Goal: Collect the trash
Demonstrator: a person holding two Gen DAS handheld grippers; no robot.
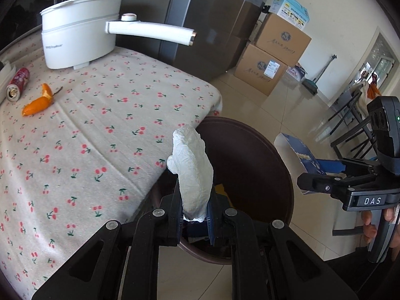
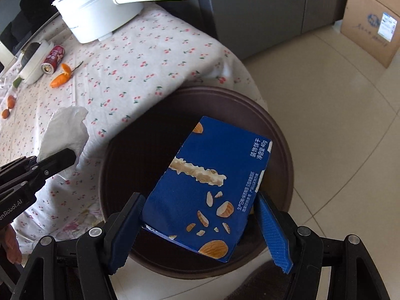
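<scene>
My left gripper [image 1: 195, 215] pinches a crumpled tissue [image 1: 192, 170]; my right gripper [image 2: 200, 227] fingers clamp a blue biscuit box [image 2: 210, 187]. Both hang over the brown bin [image 2: 280, 130] below them, so next I release.

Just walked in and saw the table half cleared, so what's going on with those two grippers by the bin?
A person is clearing trash with a handheld gripper in each hand. The left gripper is shut on a crumpled white tissue, and the right gripper holds a blue biscuit box; both are above the round brown bin beside the table. On the cherry-print tablecloth a red can and orange peel are left.
</scene>
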